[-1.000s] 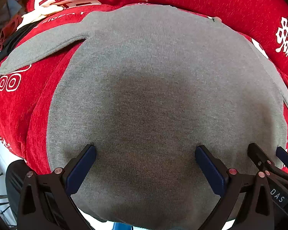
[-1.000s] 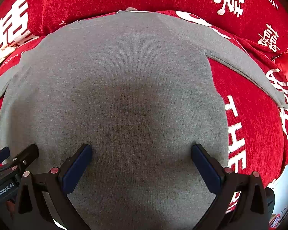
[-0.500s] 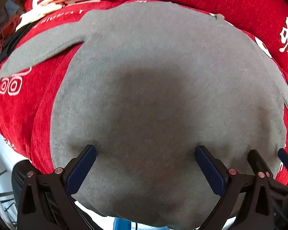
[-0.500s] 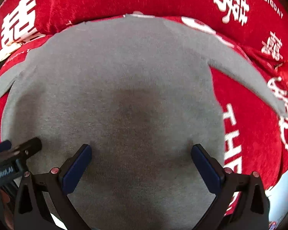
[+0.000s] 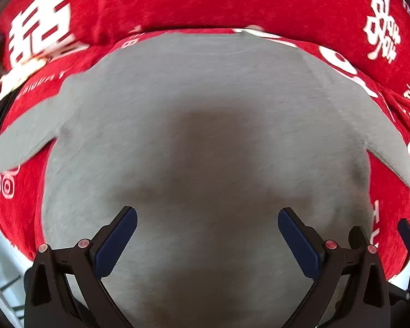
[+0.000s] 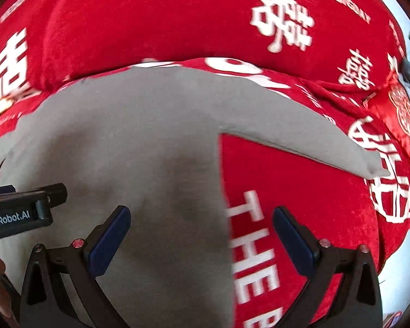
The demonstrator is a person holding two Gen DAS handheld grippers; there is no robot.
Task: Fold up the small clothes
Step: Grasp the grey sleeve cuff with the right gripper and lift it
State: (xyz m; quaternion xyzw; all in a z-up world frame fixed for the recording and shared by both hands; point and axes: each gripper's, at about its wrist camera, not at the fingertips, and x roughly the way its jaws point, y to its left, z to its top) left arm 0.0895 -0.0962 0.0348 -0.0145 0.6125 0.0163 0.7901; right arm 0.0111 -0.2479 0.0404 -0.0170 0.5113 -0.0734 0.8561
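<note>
Fingers of the left gripper (image 5: pixel 207 232) stand wide apart with nothing between them, the blue pads (image 5: pixel 117 240) hovering above the lower middle of a grey long-sleeved top (image 5: pixel 205 114) — a stance that suits surveying the garment rather than seizing it. The right gripper (image 6: pixel 201 231) is likewise spread and empty, and it straddles the top's right side edge: one pad lies over grey cloth, the other over the red cover (image 6: pixel 300 191) with its white lettering. That placement reads as a line-up on the side seam or the right sleeve (image 6: pixel 314 142), which would be a sensible first fold inward, though this is only a judgement. From the right wrist view the left gripper's body (image 6: pixel 16 213) shows at the left margin, so the two tools work close beside each other over the same hem region. Outward from both, the top lies flat and face-down or face-up — I cannot tell which — with its body smooth, both sleeves splayed out to the sides, and its far edge toward a red cushion (image 5: pixel 205 2) printed with white characters. Spread flat like this, the garment looks ready for folding, and no fold shows in it yet. Whether either tool touches the cloth is unclear in these blurred views.
</note>
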